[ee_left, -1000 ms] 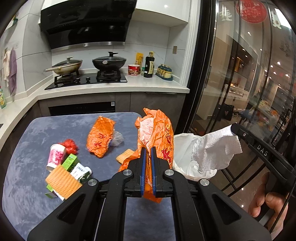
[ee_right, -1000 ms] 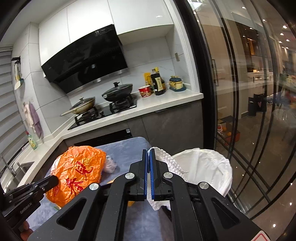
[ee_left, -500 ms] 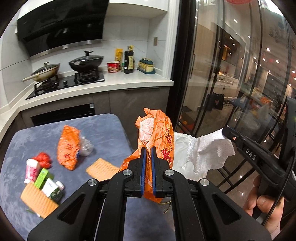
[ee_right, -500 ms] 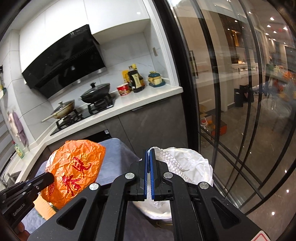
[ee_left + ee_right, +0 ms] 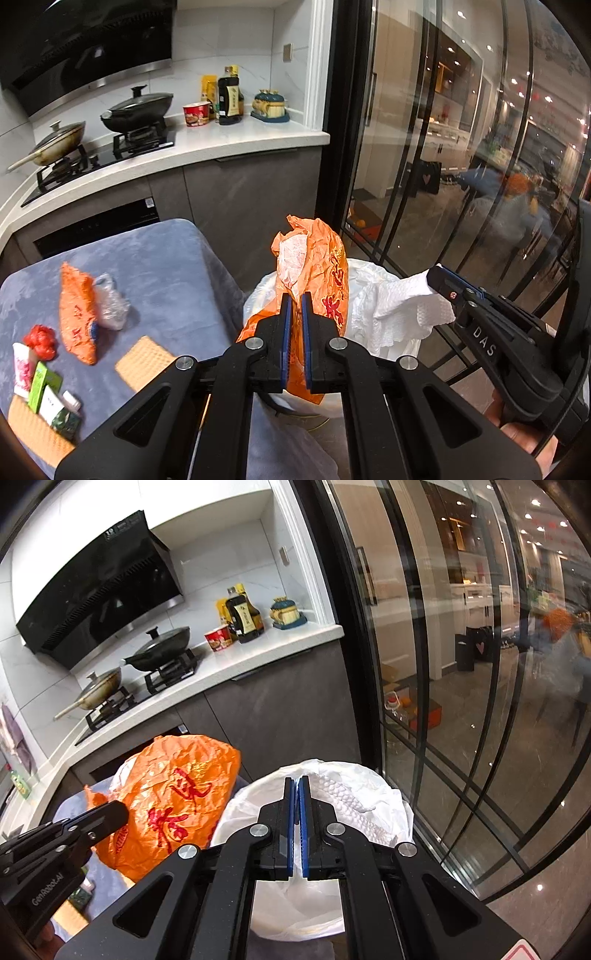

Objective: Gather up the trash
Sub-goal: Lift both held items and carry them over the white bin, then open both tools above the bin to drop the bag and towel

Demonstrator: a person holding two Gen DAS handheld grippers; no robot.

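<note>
A: Both grippers are swinging off the grey table (image 5: pixel 155 266) since 1 s ago; bin liner (image 5: pixel 384 805) is now sitting right under them, table trash sliding off to 9 o'clock in left wrist view.

B: Left gripper (image 5: pixel 294 310) state?

A: Fingers are pinching narrow on the orange bag (image 5: pixel 325 273), crumpled, standing up betw. the blue pads, white paper showing inside it. Bag is hanging over the liner's near rim.

B: Right gripper (image 5: pixel 296 794)?

A: Fingers are nearly closed, clamping a white paper towel (image 5: pixel 406 306). Towel is dangling over the liner mouth, at 3 o'clock of the orange bag in left view. In right view the bag is showing at 9 o'clock, just beside the liner.

B: What's lying on the table?

A: A second orange wrapper (image 5: pixel 75 314) w/ clear plastic (image 5: pixel 110 302) touching it, red wad (image 5: pixel 40 341), pink cup (image 5: pixel 22 369), green box (image 5: pixel 42 382), waffle-pattern pad (image 5: pixel 142 362). All well apart from the bin.

B: Background?

A: Counter at 11 o'clock is carrying two lidded pans (image 5: pixel 136 109) on the hob, a red noodle cup (image 5: pixel 195 114), a dark bottle (image 5: pixel 229 99).
</note>
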